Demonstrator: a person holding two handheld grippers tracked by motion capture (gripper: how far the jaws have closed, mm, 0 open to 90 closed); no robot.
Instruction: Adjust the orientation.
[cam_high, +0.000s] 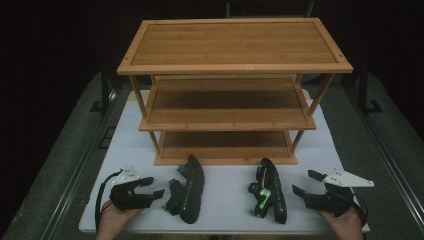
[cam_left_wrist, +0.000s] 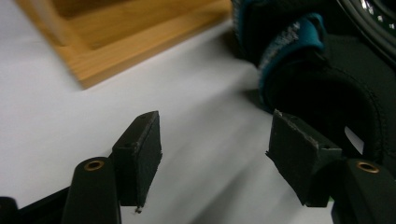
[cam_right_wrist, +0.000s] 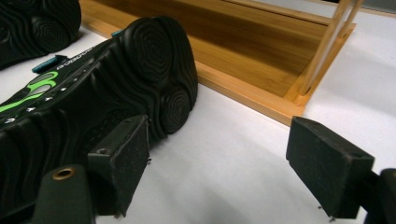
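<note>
Black jaws stand spread and empty on both tools: the left gripper (cam_high: 150, 188) sits at the near edge of the white table (cam_high: 225, 197) just beside the left sandal (cam_high: 189, 190), the right gripper (cam_high: 306, 183) a little apart from the right sandal (cam_high: 269, 192). Both sandals lie on their sides, and no grasp has begun; this looks like the approach before a pick-up. Beyond them the three-tier bamboo shoe rack (cam_high: 227, 112) stands bare, so each claw likely must close on a sandal's edge and lift it toward a shelf.
</note>
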